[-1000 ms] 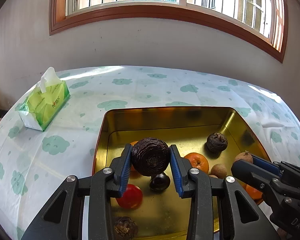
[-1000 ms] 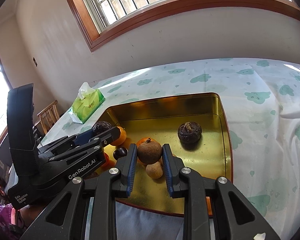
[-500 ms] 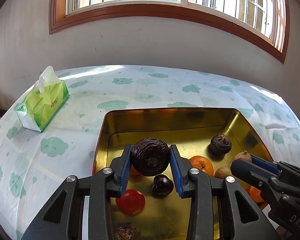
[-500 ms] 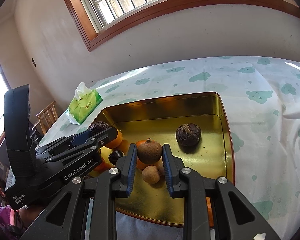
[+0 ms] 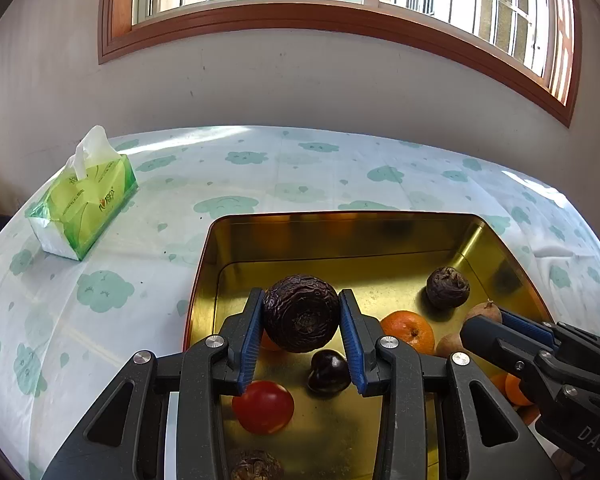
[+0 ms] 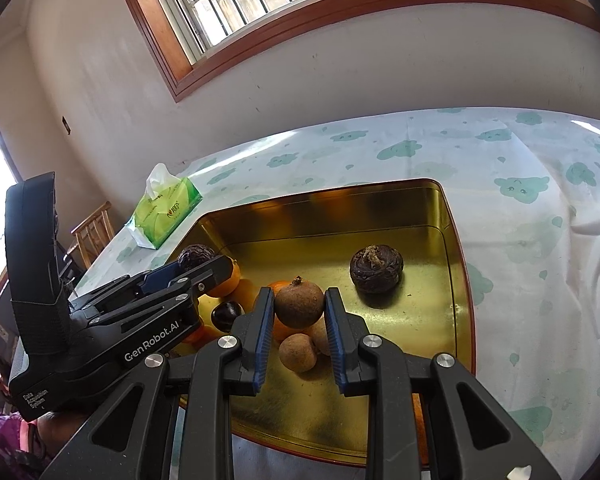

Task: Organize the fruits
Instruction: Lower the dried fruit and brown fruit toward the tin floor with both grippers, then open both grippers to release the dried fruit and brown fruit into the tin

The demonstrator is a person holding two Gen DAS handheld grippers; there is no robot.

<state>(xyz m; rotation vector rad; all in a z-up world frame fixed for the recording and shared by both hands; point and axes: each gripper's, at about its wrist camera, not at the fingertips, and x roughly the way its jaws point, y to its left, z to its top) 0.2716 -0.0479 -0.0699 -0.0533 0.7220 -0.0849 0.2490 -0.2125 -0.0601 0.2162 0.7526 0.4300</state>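
Note:
A gold metal tray (image 5: pixel 380 236) lies on the cloud-print tablecloth. Just above its near left part, my left gripper (image 5: pixel 300 316) is shut on a dark wrinkled passion fruit (image 5: pixel 300 312). My right gripper (image 6: pixel 299 308) is shut on a round brown fruit (image 6: pixel 299 305) over the tray's middle. In the tray lie a red tomato (image 5: pixel 262 406), a dark plum (image 5: pixel 327 372), an orange (image 5: pixel 408 330), a second wrinkled passion fruit (image 6: pixel 376 269) and a small brown fruit (image 6: pixel 297 352). The left gripper (image 6: pixel 204 264) also shows in the right wrist view, and the right gripper (image 5: pixel 490 318) in the left one.
A green tissue pack (image 5: pixel 84 204) stands on the table to the left of the tray. A wooden chair (image 6: pixel 94 232) stands beyond the table's left edge. A white wall and a wood-framed window rise behind the table.
Both grippers hold the same fruits as before. The views have shifted only slightly and nothing in the tray has moved.

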